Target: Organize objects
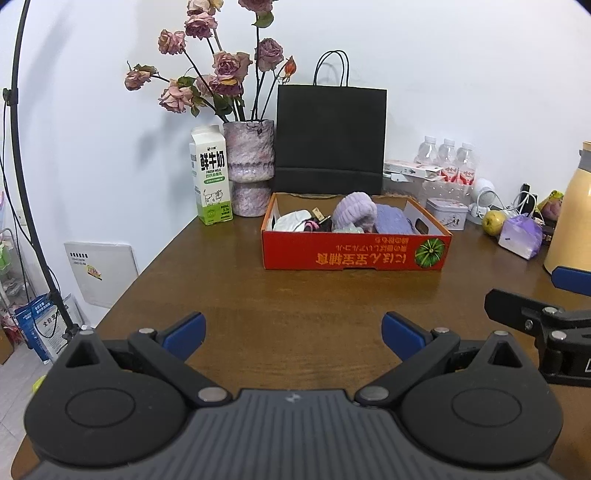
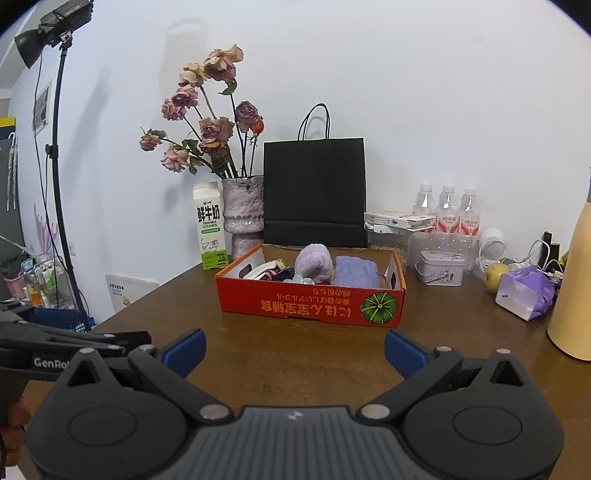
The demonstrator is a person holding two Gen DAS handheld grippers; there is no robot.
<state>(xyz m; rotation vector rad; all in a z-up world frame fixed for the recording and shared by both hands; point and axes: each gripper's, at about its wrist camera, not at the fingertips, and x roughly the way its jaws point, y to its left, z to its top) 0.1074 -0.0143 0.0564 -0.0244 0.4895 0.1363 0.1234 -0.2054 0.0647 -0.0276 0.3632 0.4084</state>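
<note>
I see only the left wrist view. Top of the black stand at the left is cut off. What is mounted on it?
Observer: A studio lamp sits at the top of the stand, shown in the right wrist view.
Operator: Is the right gripper open? I see only its side.
Observer: Yes, the right gripper is open and empty, over bare table before the red box.
Operator: Does a hand show anywhere?
Observer: Fingers show at the lower left edge of the right wrist view, under the left gripper's body.
</note>
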